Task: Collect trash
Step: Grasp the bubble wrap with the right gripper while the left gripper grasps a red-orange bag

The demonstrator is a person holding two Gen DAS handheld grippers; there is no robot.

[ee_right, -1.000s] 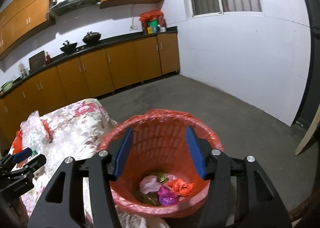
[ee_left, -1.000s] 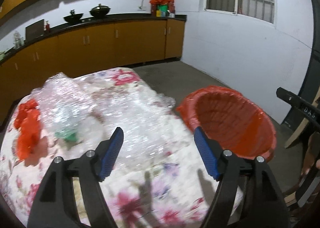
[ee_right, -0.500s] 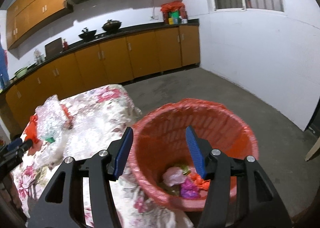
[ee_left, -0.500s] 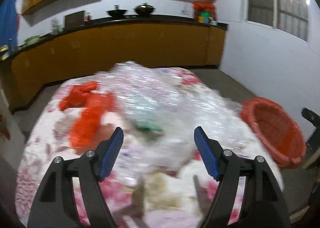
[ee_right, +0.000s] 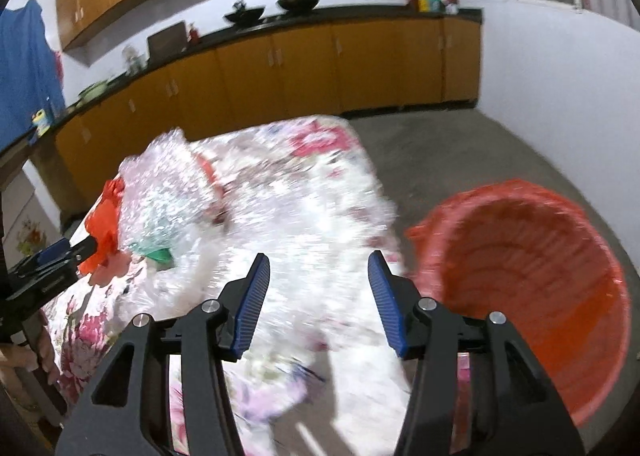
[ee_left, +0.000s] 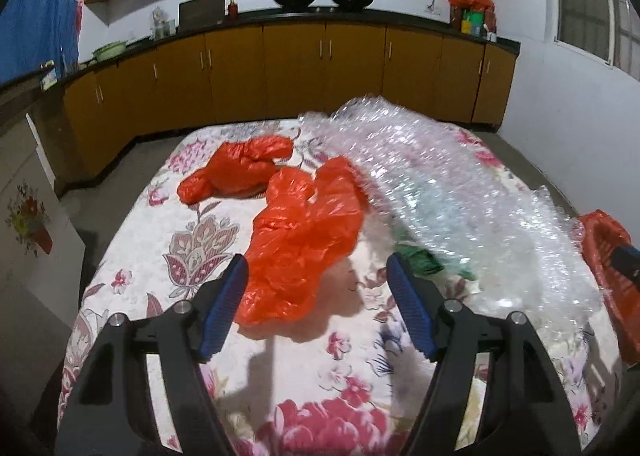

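Two crumpled orange plastic bags lie on the floral table: a big one straight ahead of my open, empty left gripper, a smaller one behind it. A large sheet of bubble wrap covers the table's right side, with something green under it. In the right wrist view the bubble wrap lies ahead of my open, empty right gripper. The orange waste basket stands at the right, past the table edge. The left gripper shows at the left.
The table has a floral cloth. Orange kitchen cabinets with a dark counter run along the back wall. A white wall is at the right. Grey floor lies beyond the table. The basket's rim shows at the right of the left wrist view.
Both grippers have swung left, away from the basket and toward the table. The orange bags now lie straight ahead of the left gripper; the basket has slid to the right in both views.
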